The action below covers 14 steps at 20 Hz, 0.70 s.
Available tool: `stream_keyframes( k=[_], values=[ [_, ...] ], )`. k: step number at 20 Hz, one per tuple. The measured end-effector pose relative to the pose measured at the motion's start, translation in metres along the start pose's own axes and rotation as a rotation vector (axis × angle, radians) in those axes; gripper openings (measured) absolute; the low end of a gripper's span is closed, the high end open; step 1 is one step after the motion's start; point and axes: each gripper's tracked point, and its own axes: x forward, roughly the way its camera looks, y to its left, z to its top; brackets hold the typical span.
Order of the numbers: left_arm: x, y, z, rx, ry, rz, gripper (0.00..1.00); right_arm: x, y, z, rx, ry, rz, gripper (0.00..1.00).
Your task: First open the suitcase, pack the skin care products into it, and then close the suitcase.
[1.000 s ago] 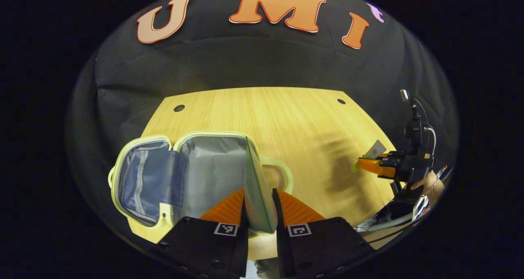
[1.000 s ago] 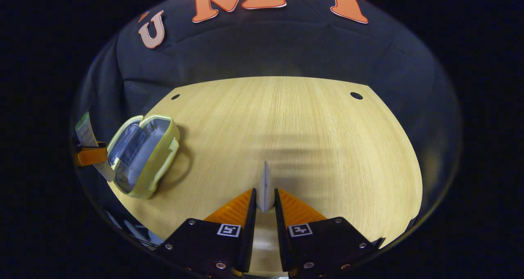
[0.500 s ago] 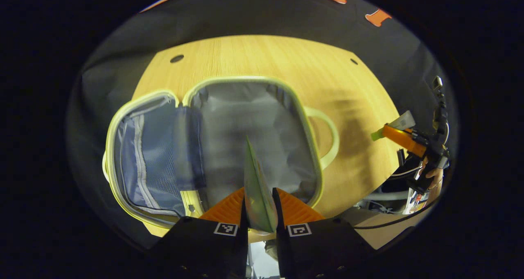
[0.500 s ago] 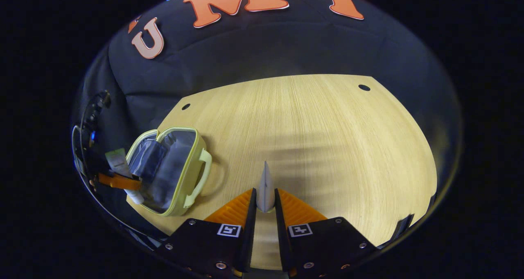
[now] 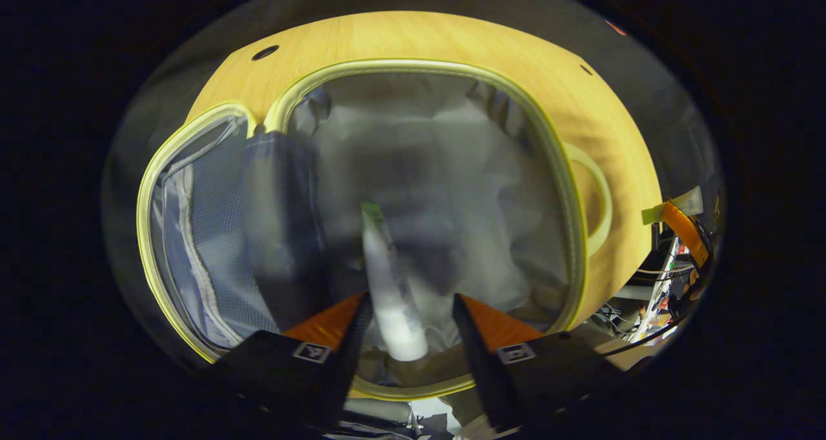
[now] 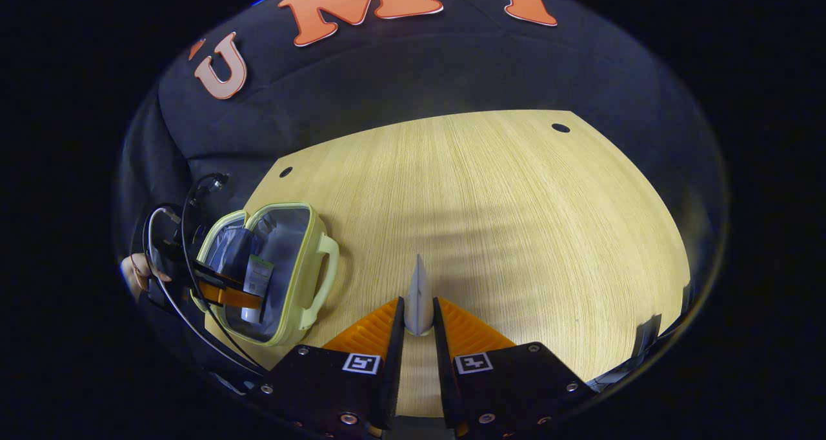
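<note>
- The suitcase point(image 5: 568, 188), a soft pouch with a pale yellow rim, loop handle and crinkled grey lining, lay open on the wood-grain table point(image 6: 503, 208).
- The left gripper point(image 5: 405, 311) hung over the suitcase's main compartment, fingers apart; a slim white tube point(image 5: 387, 279) lay between them, blurred, touching neither.
- Well right of the suitcase, the right gripper point(image 6: 418, 317) was clamped on a flat, tapered tube point(image 6: 419, 291) above bare table.

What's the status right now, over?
Left gripper open over the open suitcase, its tube loose between the fingers. Right gripper shut on second tube above the table. Nothing in the way.
</note>
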Motion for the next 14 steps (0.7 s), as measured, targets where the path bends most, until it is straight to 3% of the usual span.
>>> stream_keyframes(
  k=[2,6,8,10,11,12,14],
  values=[
    [-0.009,0.007,0.008,0.038,-0.051,0.046,1.00,-0.004,0.005,0.006,-0.004,-0.012,0.002,0.28],
    [-0.044,0.007,0.019,0.078,-0.200,0.094,1.00,-0.017,0.029,0.035,-0.016,-0.055,0.043,0.28],
    [-0.061,0.009,0.017,0.071,-0.255,0.105,1.00,-0.024,0.052,0.049,-0.009,-0.063,0.094,0.24],
    [-0.083,0.016,0.011,0.060,-0.312,0.135,1.00,-0.028,0.078,0.057,-0.025,-0.056,0.139,0.28],
    [-0.092,0.019,0.007,0.049,-0.337,0.143,0.99,-0.029,0.093,0.059,-0.039,-0.046,0.168,0.23],
    [-0.100,0.026,0.000,0.033,-0.356,0.152,0.99,-0.029,0.111,0.059,-0.054,-0.032,0.195,0.28],
    [-0.115,0.040,-0.011,-0.009,-0.385,0.168,1.00,-0.027,0.143,0.053,-0.111,0.016,0.240,0.28]
  ],
)
